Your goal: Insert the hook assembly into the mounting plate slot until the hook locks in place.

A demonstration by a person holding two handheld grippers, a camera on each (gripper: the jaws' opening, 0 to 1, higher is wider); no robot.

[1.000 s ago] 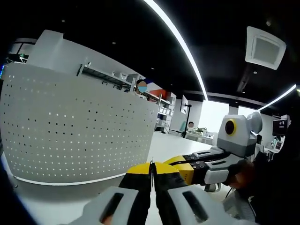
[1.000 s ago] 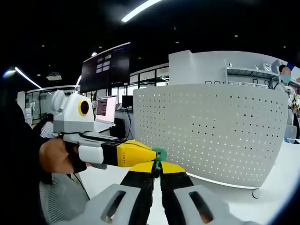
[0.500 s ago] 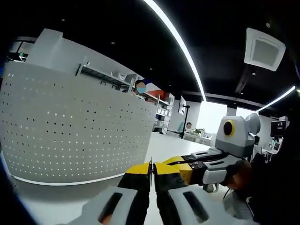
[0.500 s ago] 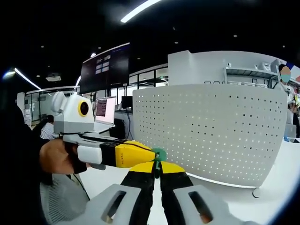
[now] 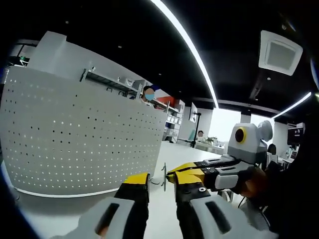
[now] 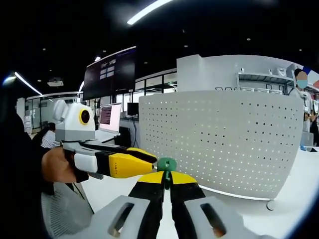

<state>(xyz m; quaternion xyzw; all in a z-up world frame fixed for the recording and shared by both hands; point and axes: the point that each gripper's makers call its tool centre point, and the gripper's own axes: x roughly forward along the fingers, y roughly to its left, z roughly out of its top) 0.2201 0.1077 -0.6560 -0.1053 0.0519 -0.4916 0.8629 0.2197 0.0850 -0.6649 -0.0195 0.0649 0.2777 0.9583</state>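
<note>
Right hand-held gripper (image 6: 167, 180) pinches green-capped hook (image 6: 166, 165); left hand-held gripper (image 5: 162, 181) parted.

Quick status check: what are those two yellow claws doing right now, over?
Left gripper jaws open. Right gripper shut on the green-headed hook. White perforated mounting plate stands ahead, hook not yet inserted. Nothing between hook and plate.
</note>
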